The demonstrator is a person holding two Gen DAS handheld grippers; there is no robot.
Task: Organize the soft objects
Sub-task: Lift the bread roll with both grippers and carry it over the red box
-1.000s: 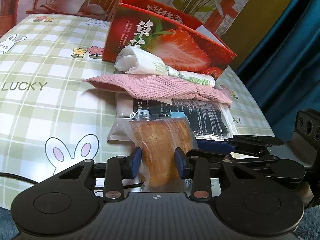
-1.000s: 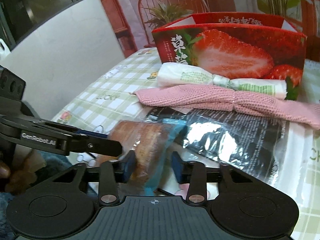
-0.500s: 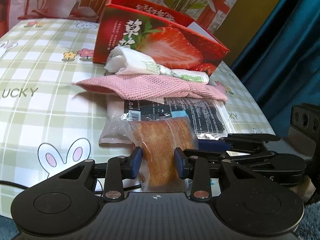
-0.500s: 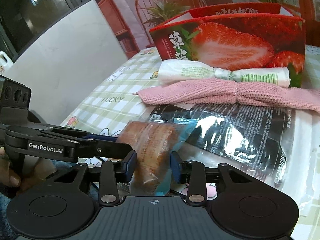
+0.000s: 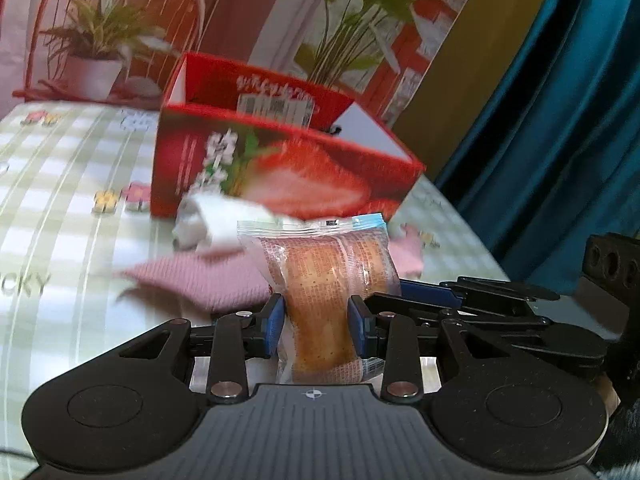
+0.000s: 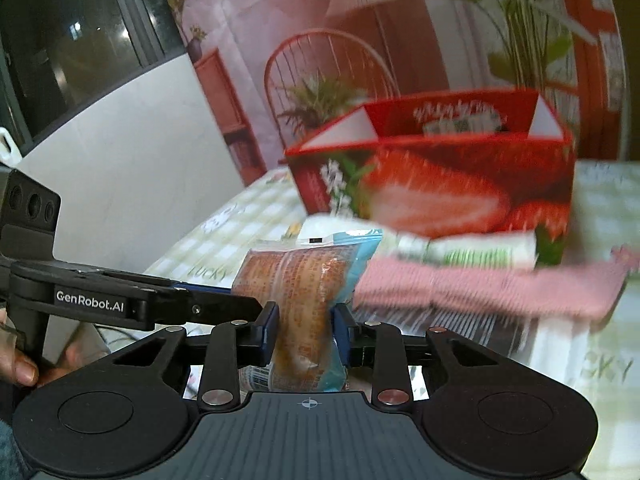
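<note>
A packaged bread slice in clear wrap is held upright between the blue pads of both tools, above the table. The left tool is clenched on the lower part of the package, and the right tool is clenched on the same package from the other side, so that each tool is seen in the other's view as a black arm beside the bread. The sealed top edge of the package, with a light blue strip, is turned up. Behind the bread, a red strawberry box is standing open on the table, which is covered with a green checked cloth. Just in front of this box a white wrapped roll is lying, and a pink knitted cloth is spread in front of the roll, touching it. A dark foil packet is partly seen under the near edge of the pink cloth. The background is blurred.
</note>
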